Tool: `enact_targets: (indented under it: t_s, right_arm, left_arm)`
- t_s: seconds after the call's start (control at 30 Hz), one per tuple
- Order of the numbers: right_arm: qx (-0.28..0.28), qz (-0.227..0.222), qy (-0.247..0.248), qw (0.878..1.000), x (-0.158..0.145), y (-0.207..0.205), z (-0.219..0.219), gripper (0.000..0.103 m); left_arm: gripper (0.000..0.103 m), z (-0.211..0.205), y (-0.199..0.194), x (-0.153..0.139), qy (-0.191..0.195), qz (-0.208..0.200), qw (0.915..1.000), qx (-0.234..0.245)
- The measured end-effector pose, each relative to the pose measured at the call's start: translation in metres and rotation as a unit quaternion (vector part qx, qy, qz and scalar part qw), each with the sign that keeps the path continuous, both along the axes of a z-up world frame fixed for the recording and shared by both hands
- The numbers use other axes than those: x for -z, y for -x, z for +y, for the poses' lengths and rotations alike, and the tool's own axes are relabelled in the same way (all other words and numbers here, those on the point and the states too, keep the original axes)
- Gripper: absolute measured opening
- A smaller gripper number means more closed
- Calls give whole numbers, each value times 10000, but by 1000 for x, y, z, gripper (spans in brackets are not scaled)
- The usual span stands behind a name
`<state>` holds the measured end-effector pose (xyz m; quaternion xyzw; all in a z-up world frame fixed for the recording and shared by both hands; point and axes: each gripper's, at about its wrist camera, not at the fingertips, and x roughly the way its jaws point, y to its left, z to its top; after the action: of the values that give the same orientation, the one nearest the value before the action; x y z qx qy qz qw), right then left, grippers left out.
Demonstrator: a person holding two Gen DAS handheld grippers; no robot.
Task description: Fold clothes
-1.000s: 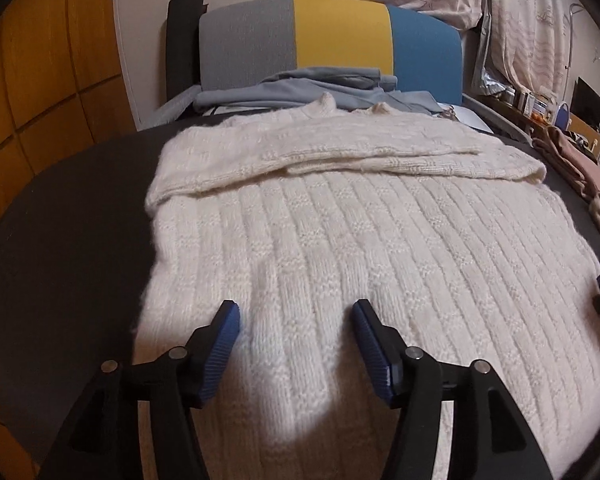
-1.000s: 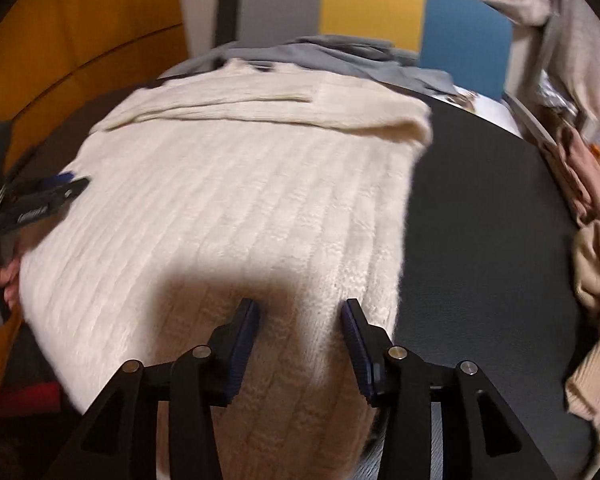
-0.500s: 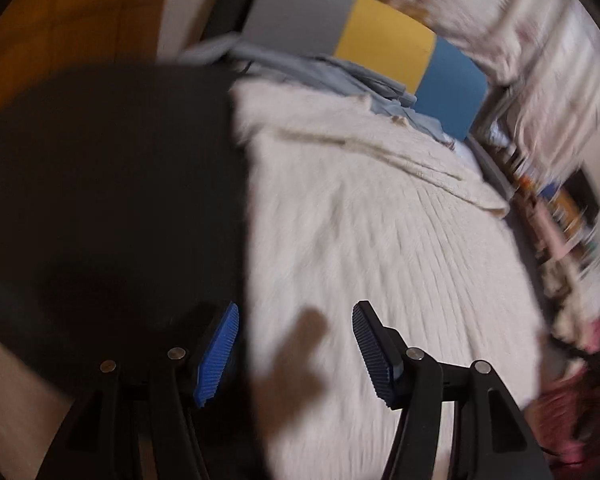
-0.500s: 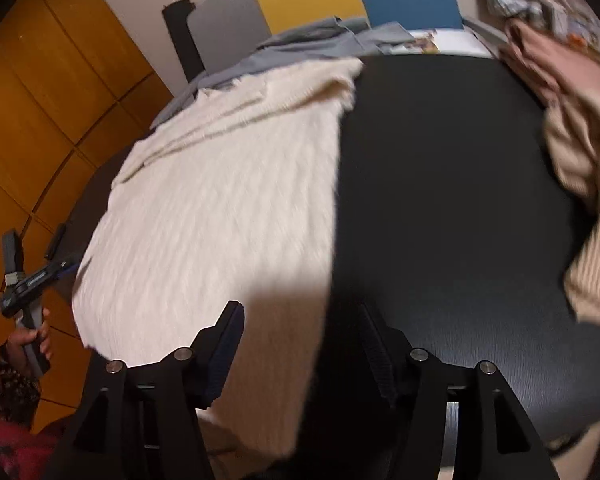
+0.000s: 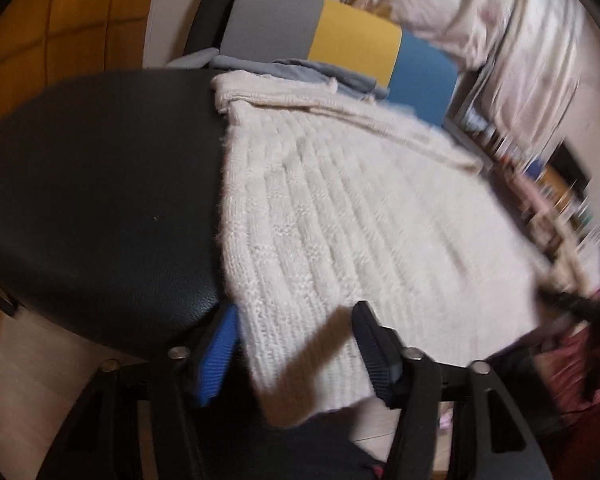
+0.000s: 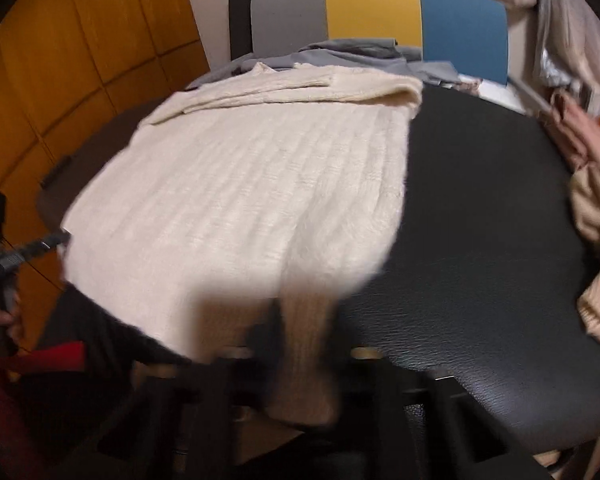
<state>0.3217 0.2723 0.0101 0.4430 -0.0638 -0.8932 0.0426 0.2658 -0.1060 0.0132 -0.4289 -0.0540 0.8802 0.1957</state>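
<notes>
A cream ribbed knit sweater [image 5: 340, 208] lies flat on a round black table [image 5: 100, 208], sleeves folded across its far end; it also shows in the right wrist view [image 6: 252, 184]. My left gripper [image 5: 296, 356] is open, its blue-padded fingers astride the sweater's near left hem corner, which hangs over the table edge. My right gripper [image 6: 304, 356] is blurred at the sweater's near right hem corner, and the cloth bunches between its fingers; whether it is shut does not show. The left gripper also appears at the left edge of the right wrist view [image 6: 28, 248].
A grey garment [image 6: 352, 56] lies beyond the sweater, before a grey, yellow and blue chair back [image 6: 380, 16]. A beige knit garment [image 6: 596, 216] lies at the table's right edge. Orange wooden panels [image 6: 72, 60] stand to the left.
Both grippers have dropped from over the sweater to its near hem corners at the table edge. The right corner is now gathered between the right fingers.
</notes>
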Motion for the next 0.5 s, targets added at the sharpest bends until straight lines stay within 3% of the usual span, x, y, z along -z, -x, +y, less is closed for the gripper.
enact_targets:
  t_s: [0.03, 0.23, 0.33, 0.4, 0.47, 0.5]
  right_arm:
    - [78, -13, -6, 10000, -1, -1, 2, 14]
    - [579, -131, 619, 9963, -8, -13, 33, 13]
    - [536, -348, 1021, 9927, 2, -18, 40, 15]
    - [373, -412, 1356, 9892, 6, -21, 44, 24]
    - [338, -392, 1854, 9813, 8, -25, 53, 51]
    - [373, -353, 2096, 9764, 9, -26, 58, 56]
  left_arm:
    - [12, 2, -1, -1, 108, 8, 9999, 3]
    - [10, 4, -7, -1, 595, 13, 9982, 26]
    - [10, -6, -8, 5, 272, -198, 9994, 80]
    - [12, -12, -8, 8, 37, -346, 9993, 119]
    - [23, -18, -9, 12, -197, -494, 9985, 157]
    - [24, -22, -5, 18, -456, -704, 9964, 107]
